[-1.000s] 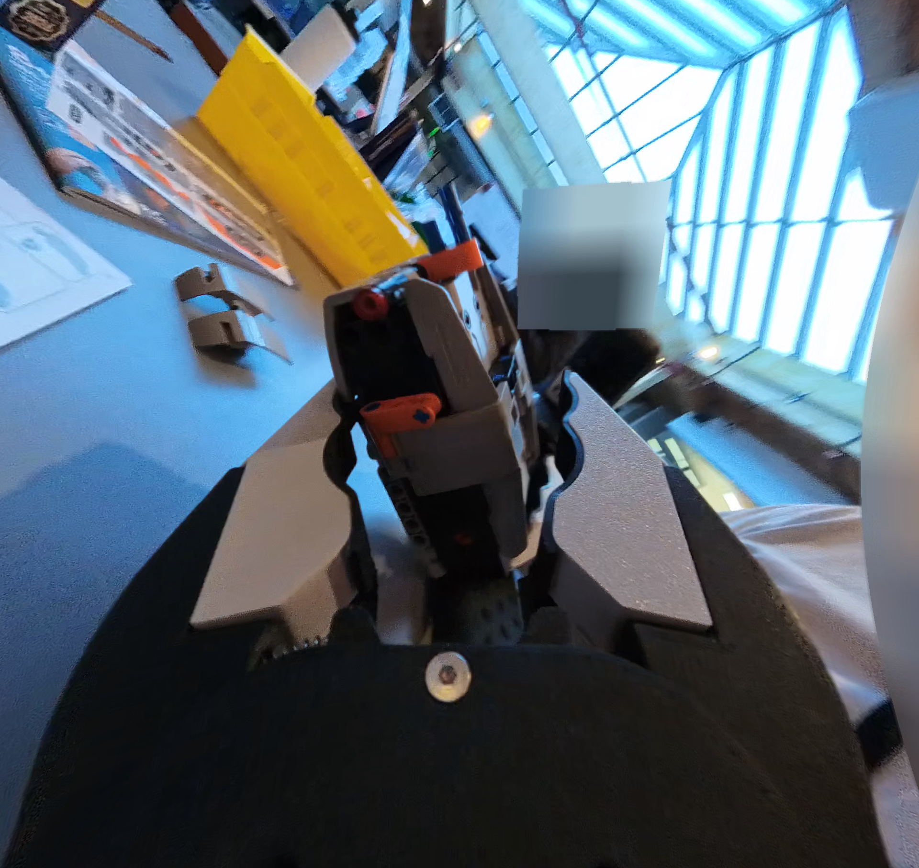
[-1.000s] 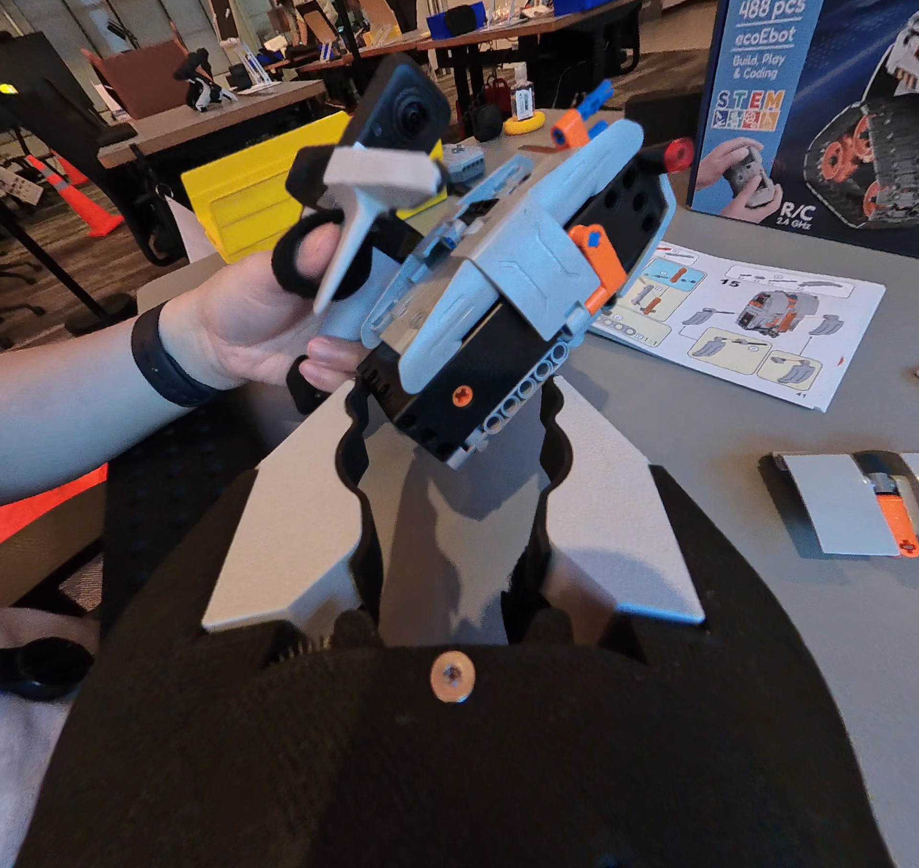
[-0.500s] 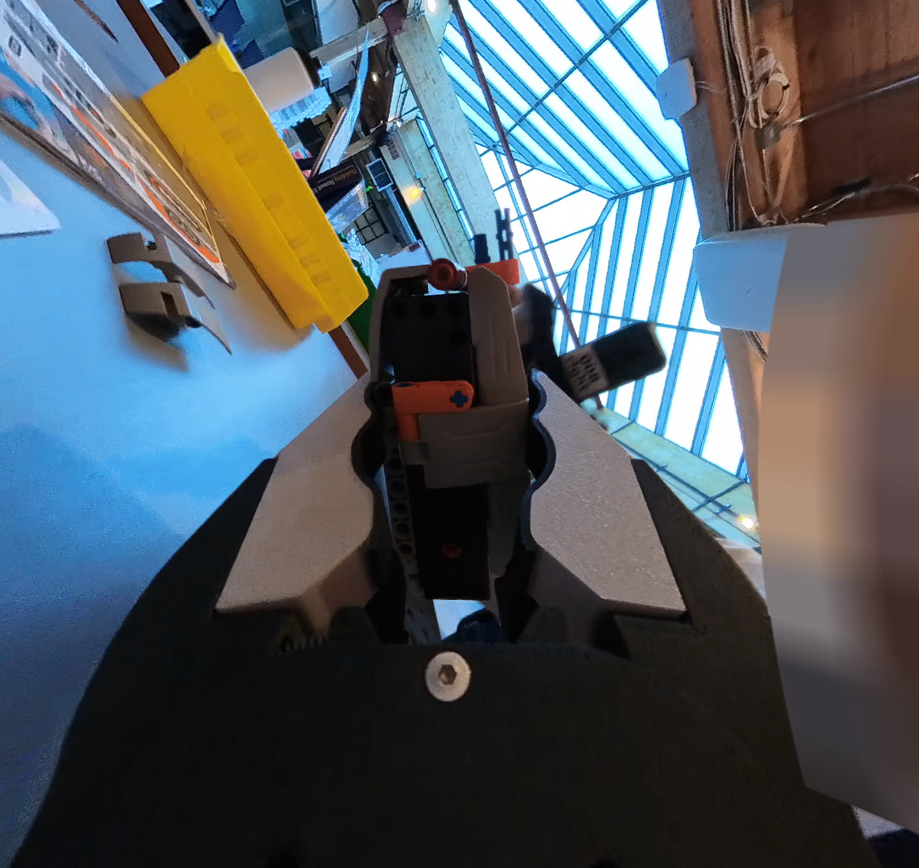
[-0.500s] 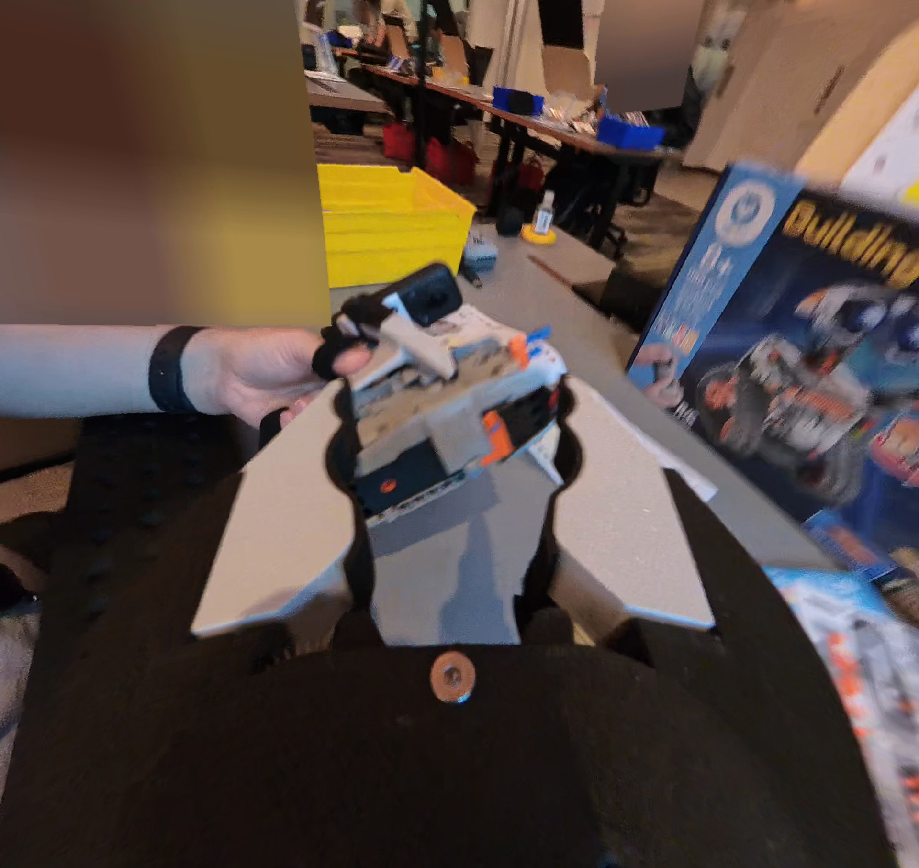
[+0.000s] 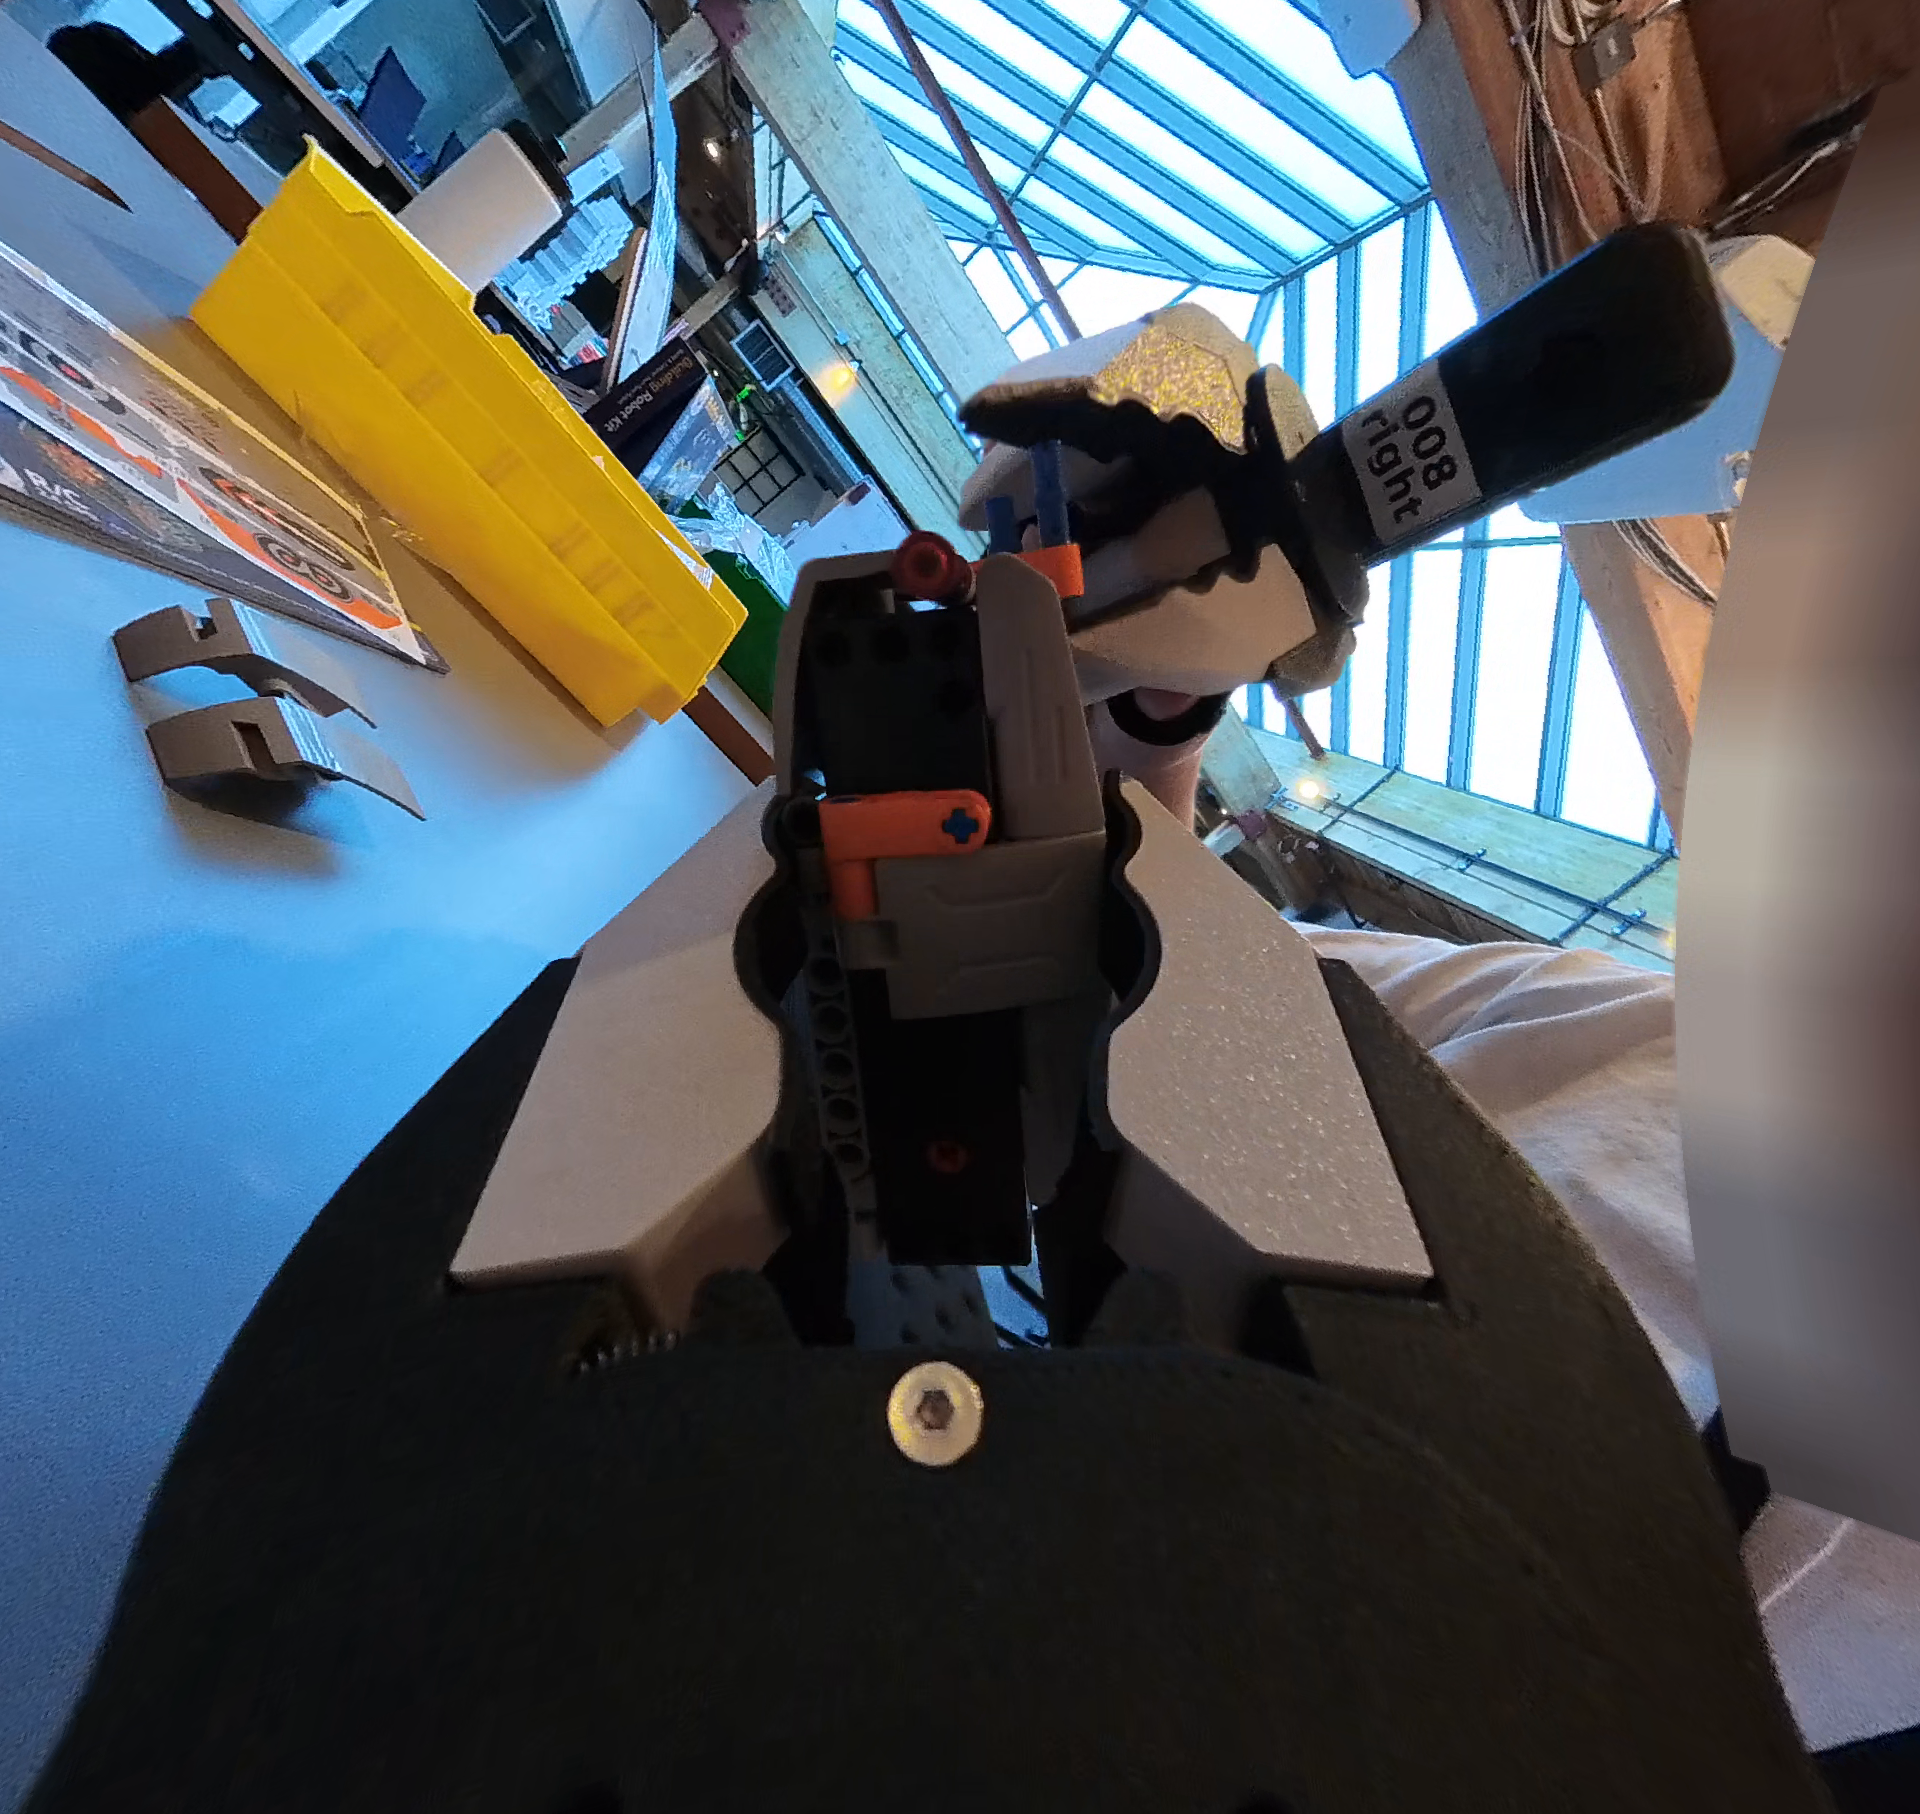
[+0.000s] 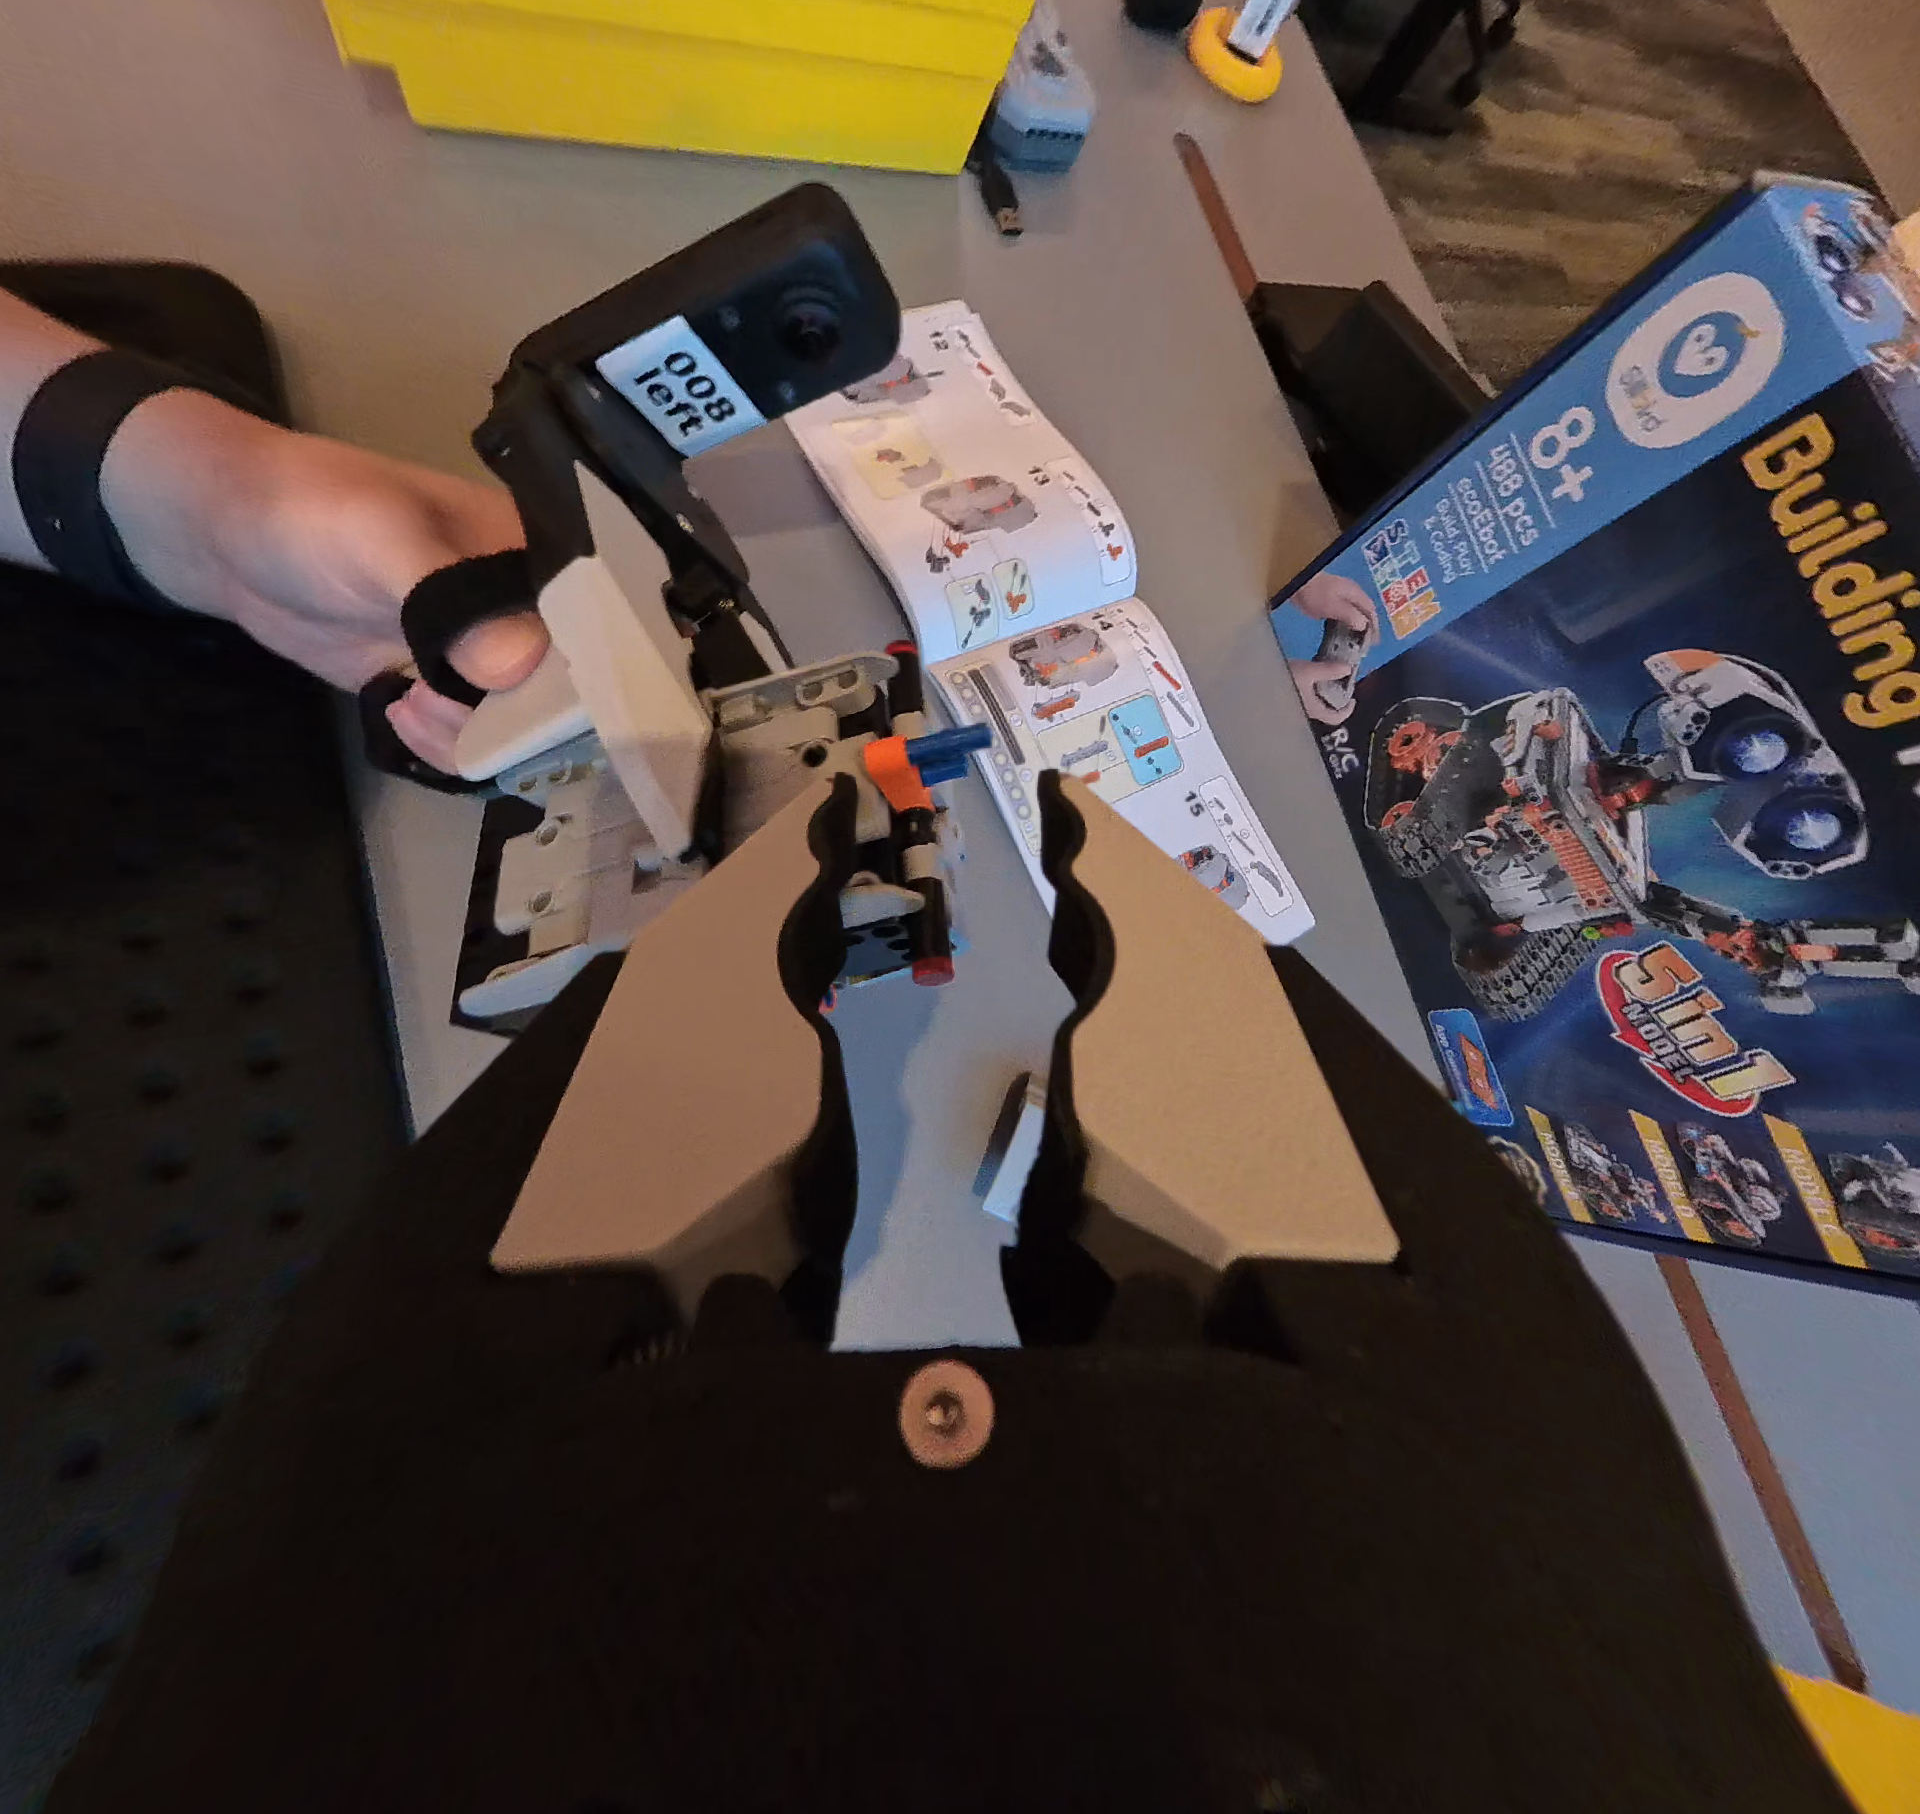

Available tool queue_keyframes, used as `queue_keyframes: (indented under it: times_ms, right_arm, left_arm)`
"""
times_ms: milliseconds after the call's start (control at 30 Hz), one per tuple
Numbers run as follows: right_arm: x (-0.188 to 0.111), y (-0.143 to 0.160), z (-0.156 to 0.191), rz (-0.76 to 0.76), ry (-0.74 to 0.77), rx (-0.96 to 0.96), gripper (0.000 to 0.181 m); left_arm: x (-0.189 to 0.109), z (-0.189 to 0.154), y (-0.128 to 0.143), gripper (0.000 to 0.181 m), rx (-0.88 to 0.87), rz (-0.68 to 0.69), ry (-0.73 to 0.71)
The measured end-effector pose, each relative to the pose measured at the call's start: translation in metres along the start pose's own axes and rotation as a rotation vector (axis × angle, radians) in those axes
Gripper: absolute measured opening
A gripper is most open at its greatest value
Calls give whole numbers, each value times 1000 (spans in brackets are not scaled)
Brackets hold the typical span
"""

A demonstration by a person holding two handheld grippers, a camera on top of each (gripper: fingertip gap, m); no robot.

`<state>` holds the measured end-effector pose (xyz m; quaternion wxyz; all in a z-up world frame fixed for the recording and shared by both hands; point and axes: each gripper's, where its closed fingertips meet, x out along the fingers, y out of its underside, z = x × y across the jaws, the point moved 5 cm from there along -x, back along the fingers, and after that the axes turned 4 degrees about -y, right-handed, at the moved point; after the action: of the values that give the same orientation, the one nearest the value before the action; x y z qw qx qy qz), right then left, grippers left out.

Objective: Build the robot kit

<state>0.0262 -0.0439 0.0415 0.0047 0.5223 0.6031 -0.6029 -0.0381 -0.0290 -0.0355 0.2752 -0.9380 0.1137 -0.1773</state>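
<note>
Your left gripper (image 5: 940, 891) clamps the brick-built model (image 5: 935, 933), hiding its base. Your right gripper (image 6: 940, 798), fingers apart, hovers at the model's blue pin (image 6: 945, 748).

Left gripper (image 5: 940, 891) clamps the brick model (image 5: 935, 891) above the table (image 5: 156, 985).

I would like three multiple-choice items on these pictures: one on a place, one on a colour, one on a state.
1. Where does the open booklet lie?
A. in the bin
B. on the table
C. on the floor

2. What colour is the bin?
A. yellow
B. green
C. red

3. How is the left gripper?
A. open, empty
B. out of view
C. shut on the model

Answers: 1 B, it lies flat on the table beside the box. 2 A, its walls are yellow. 3 C, the jaws press the model's sides.
</note>
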Motion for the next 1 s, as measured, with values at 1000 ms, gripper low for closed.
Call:
queue_keyframes:
  times_ms: [1000]
  right_arm:
    - [-63, 30, -48, -387, 173, 149, 51]
  left_arm:
    - [-51, 10, -20, 53, 433, 12, -466]
